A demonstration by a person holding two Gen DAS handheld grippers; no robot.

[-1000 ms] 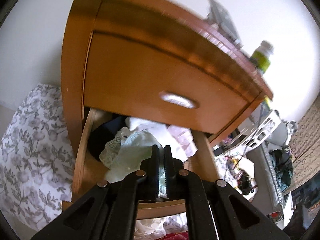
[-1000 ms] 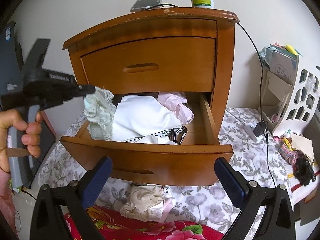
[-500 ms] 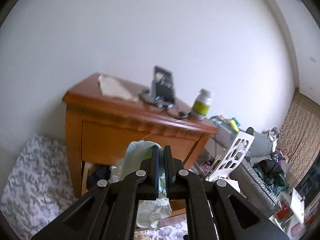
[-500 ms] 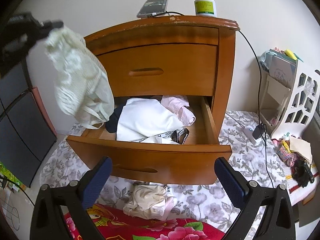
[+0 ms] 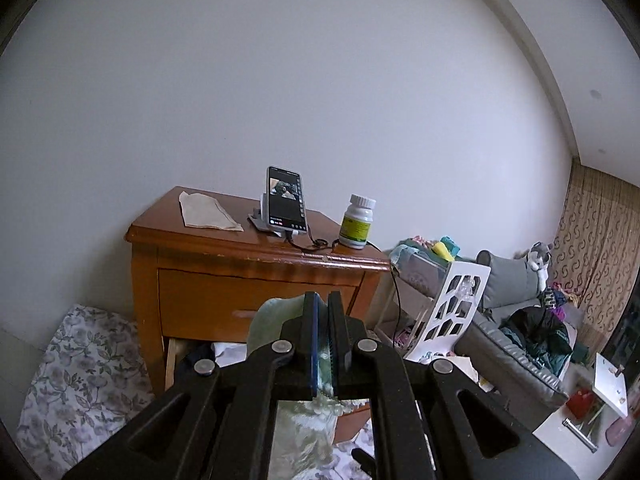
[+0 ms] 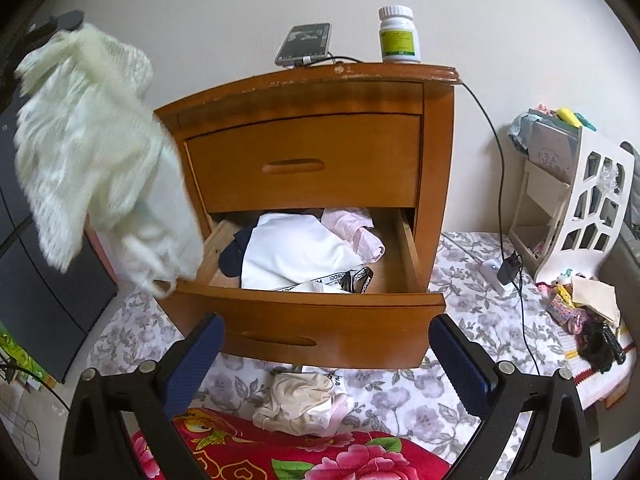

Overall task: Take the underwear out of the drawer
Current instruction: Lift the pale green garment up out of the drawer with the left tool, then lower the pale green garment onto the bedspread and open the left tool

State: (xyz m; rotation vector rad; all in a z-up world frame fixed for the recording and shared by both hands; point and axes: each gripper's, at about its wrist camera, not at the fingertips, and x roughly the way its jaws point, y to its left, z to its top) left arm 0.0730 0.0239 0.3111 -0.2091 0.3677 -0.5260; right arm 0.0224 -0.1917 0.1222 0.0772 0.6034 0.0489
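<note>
Right wrist view, entry: lower drawer (image 6: 304,320) of the nightstand (image 6: 320,92) stands pulled open. Pale green underwear (image 6: 100,160) hangs in the air, up and to the left of the drawer, clear of its rim, dangling from the left gripper (image 5: 323,344).

Left gripper: jaws pinched nearly together on a fold of the underwear; fabric shows between the pads and trails below them.

Right gripper (image 6: 326,352): jaws wide, nothing between them, hovering in front of the drawer face.

Step in hand: the lift-out. The piece appears fully free of the drawer, so this item looks nearly done. The next move, as judged, calls for carrying it away to a resting place and letting go; no set-down spot is evident.

Remaining in drawer: a white garment (image 6: 296,256), a pink garment (image 6: 356,232), a dark garment (image 6: 236,256), and a black-and-white waistband (image 6: 352,280) at the front edge.

Surroundings: phone (image 6: 306,44) and pill bottle (image 6: 399,34) on the nightstand top, with a cable (image 6: 496,132) running down its right side; a white rack (image 6: 580,208) at right; a beige garment (image 6: 300,404) on the floral sheet (image 6: 480,320) below the drawer; a red blanket (image 6: 280,460) nearest the camera.

Obstructions: none plainly in the underwear's path. The loose hanging loops could catch the drawer corner if lowered.
</note>
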